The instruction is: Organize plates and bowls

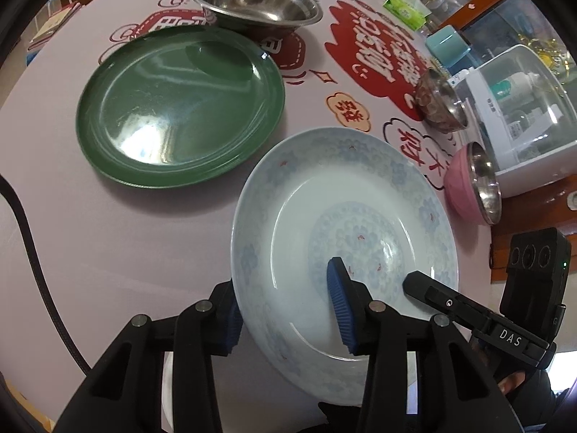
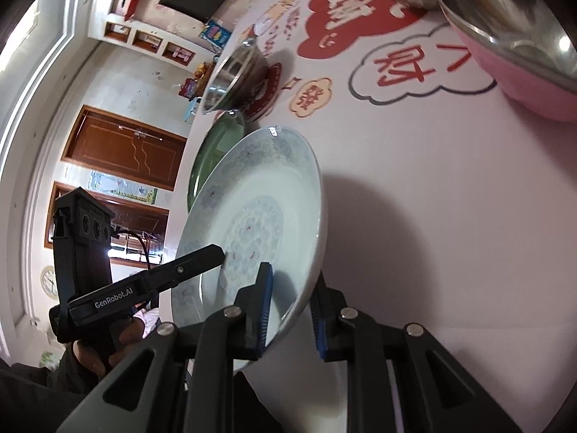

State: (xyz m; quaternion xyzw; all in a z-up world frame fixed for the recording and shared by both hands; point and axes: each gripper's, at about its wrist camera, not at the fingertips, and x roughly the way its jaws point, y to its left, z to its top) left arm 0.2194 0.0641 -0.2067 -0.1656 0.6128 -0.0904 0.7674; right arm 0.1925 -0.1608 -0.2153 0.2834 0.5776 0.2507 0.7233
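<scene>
Both grippers, left (image 1: 288, 310) and right (image 2: 288, 306), seemingly pinch the blue-patterned plate's (image 1: 324, 195) rim.

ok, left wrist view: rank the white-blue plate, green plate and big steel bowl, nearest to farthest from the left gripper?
1. White-blue floral plate: clamped at its rim in the left gripper, right of centre.
2. Green plate: flat on the table, ahead and to the left.
3. Large steel bowl: beyond the green plate, at the far edge of the table.
</scene>
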